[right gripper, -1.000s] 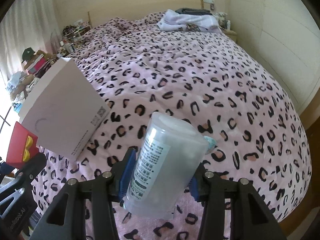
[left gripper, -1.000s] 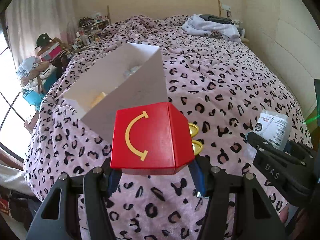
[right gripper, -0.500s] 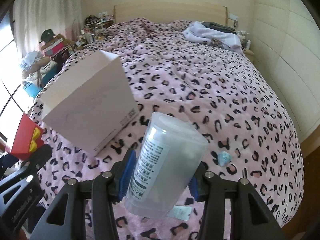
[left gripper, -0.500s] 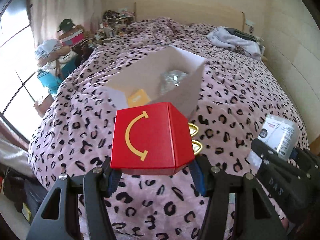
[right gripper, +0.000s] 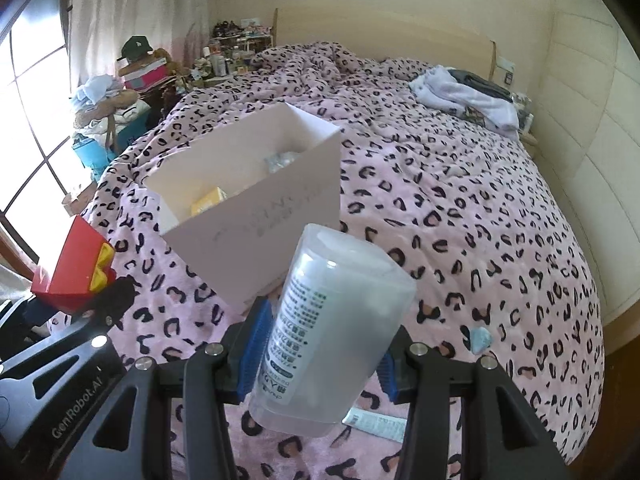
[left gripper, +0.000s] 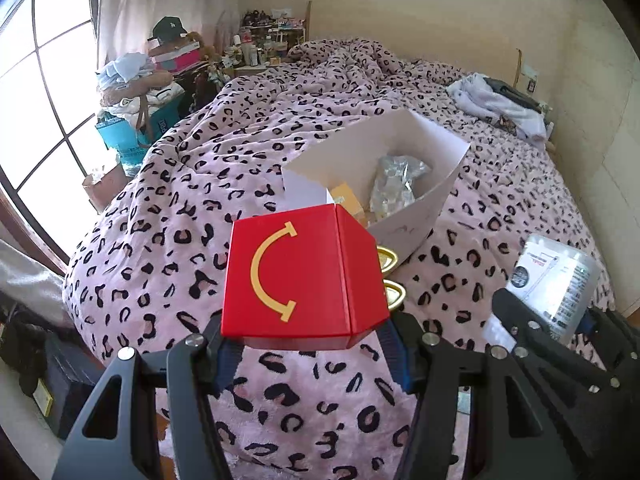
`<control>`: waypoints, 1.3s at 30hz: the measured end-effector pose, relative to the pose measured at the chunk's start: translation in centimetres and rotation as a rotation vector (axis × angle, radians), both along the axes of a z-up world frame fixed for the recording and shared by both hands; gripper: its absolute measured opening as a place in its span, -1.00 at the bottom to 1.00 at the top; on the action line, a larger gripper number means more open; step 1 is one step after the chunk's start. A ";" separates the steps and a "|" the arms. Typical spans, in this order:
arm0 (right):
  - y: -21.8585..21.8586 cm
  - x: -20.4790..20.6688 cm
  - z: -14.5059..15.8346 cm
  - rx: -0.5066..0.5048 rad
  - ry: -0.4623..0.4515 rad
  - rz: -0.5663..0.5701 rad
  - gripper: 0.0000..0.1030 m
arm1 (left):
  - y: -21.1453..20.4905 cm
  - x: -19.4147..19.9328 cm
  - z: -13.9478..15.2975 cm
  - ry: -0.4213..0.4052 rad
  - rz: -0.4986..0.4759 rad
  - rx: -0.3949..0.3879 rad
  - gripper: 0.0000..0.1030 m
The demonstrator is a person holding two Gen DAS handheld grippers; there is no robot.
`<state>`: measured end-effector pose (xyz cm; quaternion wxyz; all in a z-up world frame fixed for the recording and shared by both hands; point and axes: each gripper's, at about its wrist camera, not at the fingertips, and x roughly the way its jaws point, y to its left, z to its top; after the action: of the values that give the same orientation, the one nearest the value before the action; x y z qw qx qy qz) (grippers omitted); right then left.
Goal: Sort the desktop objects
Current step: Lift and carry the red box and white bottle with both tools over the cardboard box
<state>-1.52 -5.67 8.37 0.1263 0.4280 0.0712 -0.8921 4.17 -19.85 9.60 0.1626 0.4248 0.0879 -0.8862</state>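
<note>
Ahead of both grippers sits the white box [left gripper: 400,204], open-topped; my left gripper [left gripper: 308,340] pinches the red carton [left gripper: 300,280] nearest it, my right gripper [right gripper: 320,354] clamps the translucent bottle [right gripper: 332,320].

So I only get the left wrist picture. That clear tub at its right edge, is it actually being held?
Observer: Yes. The right tongs are shut on the clear container, with a blue pad pressing on each side.
Operator: Is anything lying on the bed over there?
Observer: A small pale blue scrap lies on the bedspread, to the right of the container.
Operator: And how do my own tongs look from outside?
Observer: The left tongs, gripping the red box, carry white lettering on their black side.
</note>
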 end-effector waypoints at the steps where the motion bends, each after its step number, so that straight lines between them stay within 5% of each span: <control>1: -0.2 0.0 0.3 0.000 0.005 0.003 -0.06 | -0.1 0.0 0.3 0.005 -0.003 0.004 0.17; 22: -2.2 -5.8 5.2 -0.063 0.052 0.038 -0.07 | -2.5 -5.7 4.7 0.052 -0.049 0.073 0.17; 39: -3.8 -15.8 3.5 -0.159 -0.100 0.145 -0.07 | -5.4 -13.1 1.9 -0.005 -0.073 0.184 0.17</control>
<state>-17.34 -9.44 11.86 0.2274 0.4541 0.0248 -0.8611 -8.93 -25.28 11.48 0.0909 0.4430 0.1529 -0.8787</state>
